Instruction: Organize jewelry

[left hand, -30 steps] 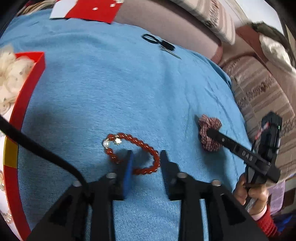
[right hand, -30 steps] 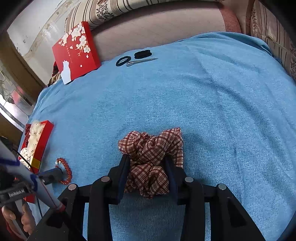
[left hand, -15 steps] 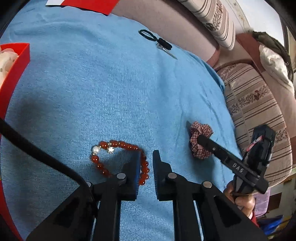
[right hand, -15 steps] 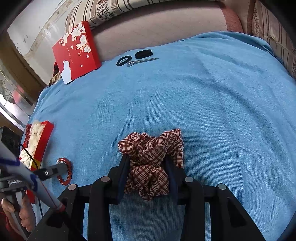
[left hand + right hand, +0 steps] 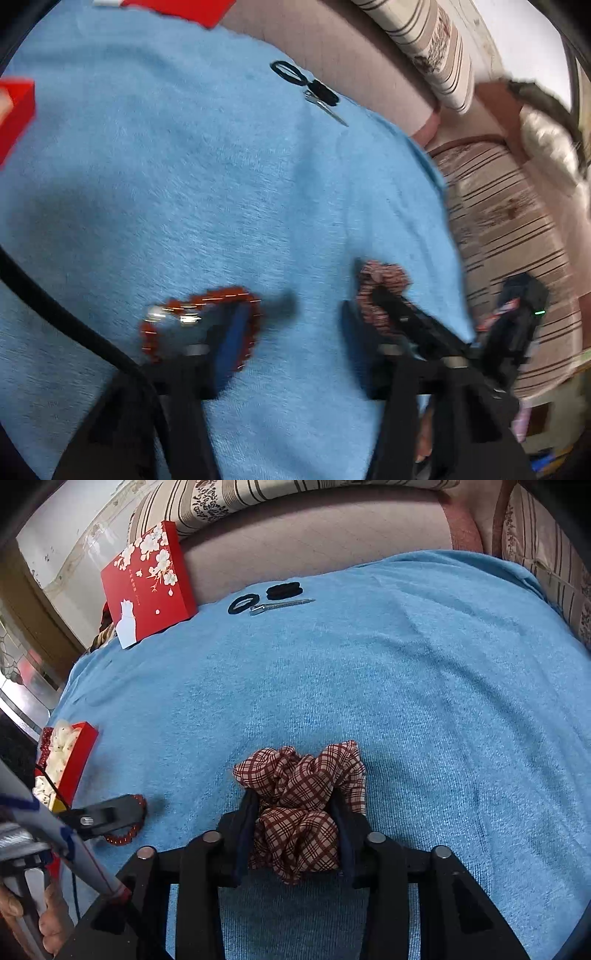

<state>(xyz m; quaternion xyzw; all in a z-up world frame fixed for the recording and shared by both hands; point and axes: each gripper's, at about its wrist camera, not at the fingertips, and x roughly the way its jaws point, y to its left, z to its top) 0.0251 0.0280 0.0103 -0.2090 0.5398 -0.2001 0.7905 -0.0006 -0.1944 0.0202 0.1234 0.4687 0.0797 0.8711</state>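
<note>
No readable writing, left gripper [image 5: 291,332] spreading wide beside red bead bracelet [image 5: 201,321], right gripper [image 5: 293,834] pinching checked maroon scrunchie [image 5: 303,797] on blue towel [image 5: 406,701].

Blue towel [image 5: 406,701], striped sofa cushions [image 5: 258,498], worn wall [image 5: 74,535]

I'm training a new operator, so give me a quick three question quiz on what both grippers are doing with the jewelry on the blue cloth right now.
1. True or false: the right gripper is shut on the plaid scrunchie.
2. Multiple choice: what lies at the left gripper? A) black hair ties B) red bead bracelet C) silver clip
3. Fill in: the left gripper's jaws stand ____.

Key:
1. True; both fingers press into its fabric.
2. B; the red bead bracelet loops around its left finger. The black hair ties and silver clip lie at the blue cloth's far edge.
3. Open.
</note>
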